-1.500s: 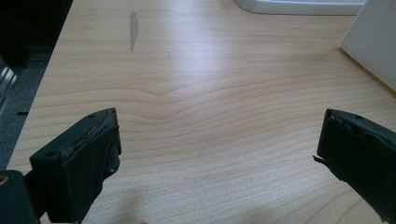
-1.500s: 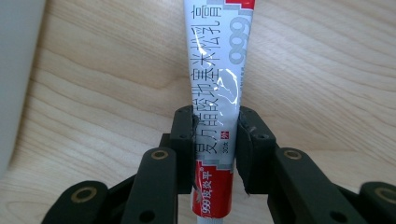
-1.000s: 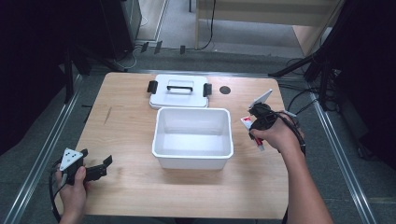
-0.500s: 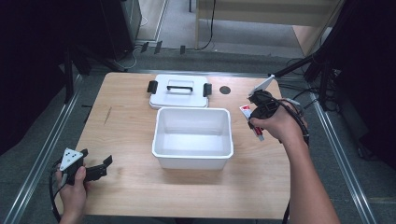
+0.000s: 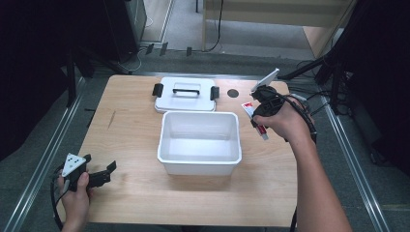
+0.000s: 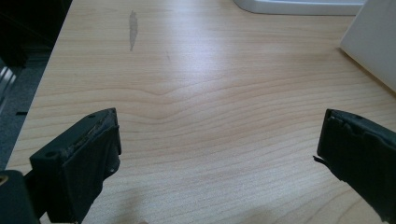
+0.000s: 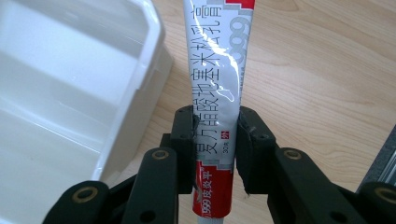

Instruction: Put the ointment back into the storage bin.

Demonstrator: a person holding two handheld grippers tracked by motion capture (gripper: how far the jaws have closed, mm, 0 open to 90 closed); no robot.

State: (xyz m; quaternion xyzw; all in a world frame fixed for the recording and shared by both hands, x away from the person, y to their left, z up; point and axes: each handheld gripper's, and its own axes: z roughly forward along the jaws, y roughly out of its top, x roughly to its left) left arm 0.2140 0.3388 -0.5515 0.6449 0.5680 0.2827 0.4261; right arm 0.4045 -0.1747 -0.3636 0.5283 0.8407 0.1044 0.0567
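Now that the right gripper has lifted the red-and-white ointment tube, clamped tight, off the desk's right edge, beside the open white plastic bin, dropping it in looks next; left gripper idles open near the front-left corner.

left hand-held gripper rests low, jaws wide; right hand-held gripper raised, jaws clamped.

The tube runs off the frame's top edge.
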